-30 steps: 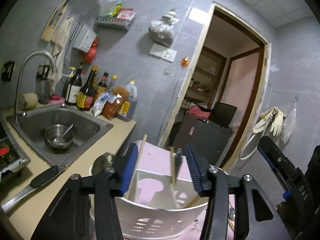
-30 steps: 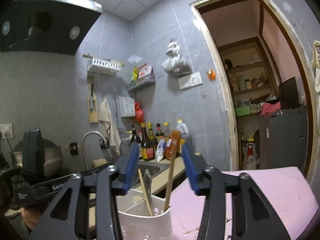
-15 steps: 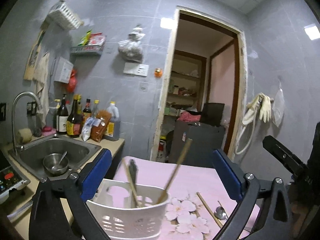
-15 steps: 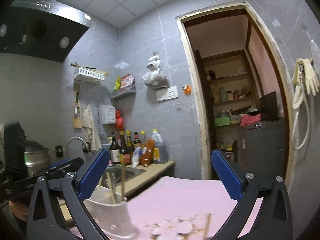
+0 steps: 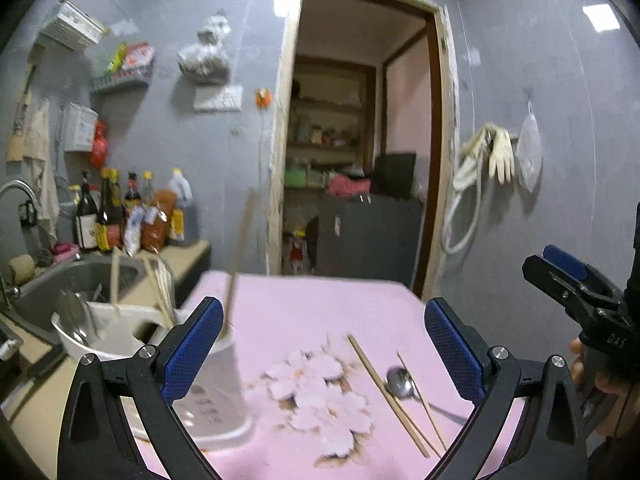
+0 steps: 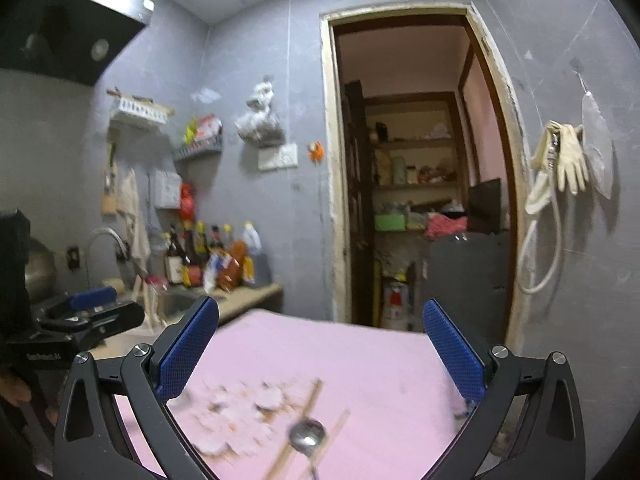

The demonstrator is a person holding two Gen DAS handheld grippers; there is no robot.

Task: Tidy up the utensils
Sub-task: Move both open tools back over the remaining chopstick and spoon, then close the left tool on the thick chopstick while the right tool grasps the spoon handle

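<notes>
A white utensil holder stands at the left of the pink flowered table, with several chopsticks and a spoon standing in it. Two chopsticks and a metal spoon lie loose on the cloth to its right; they also show blurred in the right wrist view, chopstick and spoon. My left gripper is open and empty above the table. My right gripper is open and empty above the loose spoon.
A sink with a tap and several sauce bottles lie on the counter at left. An open doorway to a storeroom is straight ahead. Gloves and a hose hang on the right wall.
Both grippers have opened wide and drawn back from the holder. Both views have swung right, so the holder now sits at the left and the loose chopsticks and spoon are nearer.
</notes>
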